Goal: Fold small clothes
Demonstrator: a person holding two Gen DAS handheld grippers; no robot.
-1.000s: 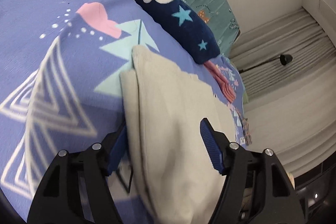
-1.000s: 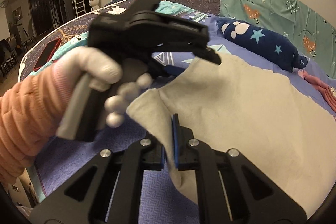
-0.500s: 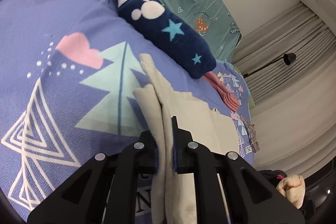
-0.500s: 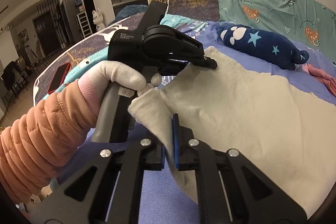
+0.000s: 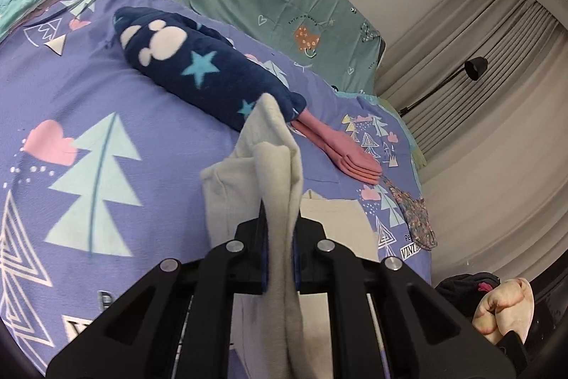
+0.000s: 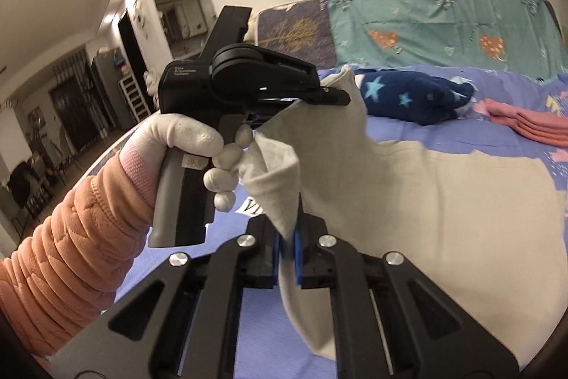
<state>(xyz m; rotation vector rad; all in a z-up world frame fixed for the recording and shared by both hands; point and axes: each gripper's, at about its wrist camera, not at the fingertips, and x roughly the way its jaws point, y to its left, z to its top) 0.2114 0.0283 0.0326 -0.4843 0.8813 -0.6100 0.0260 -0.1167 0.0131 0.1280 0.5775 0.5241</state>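
I hold the cloth (image 6: 408, 187) by one edge with both grippers. The left gripper (image 5: 280, 258) is closed on a bunched fold of it, and the right gripper (image 6: 288, 258) is closed on a neighbouring corner, the blue pads pinching the fabric with no gap visible. This two-point hold lifts one edge off the bed (image 5: 106, 95) while the remainder stays flat, which I judge to be the setup for carrying that edge across to make a fold.

The right wrist view shows what the left cannot: the left gripper from outside, the gloved hand (image 6: 191, 137) on its handle, and the wide spread of cloth lying across the bed toward the far side. It confirms the raised edge spans between the two grippers.

The left wrist view shows the cloth only as a narrow ridge rising from its closed jaws. It gives a clearer view of the items beyond: the navy fleece (image 5: 198, 73) and the pink stack (image 5: 348, 155), both apart from the cloth.
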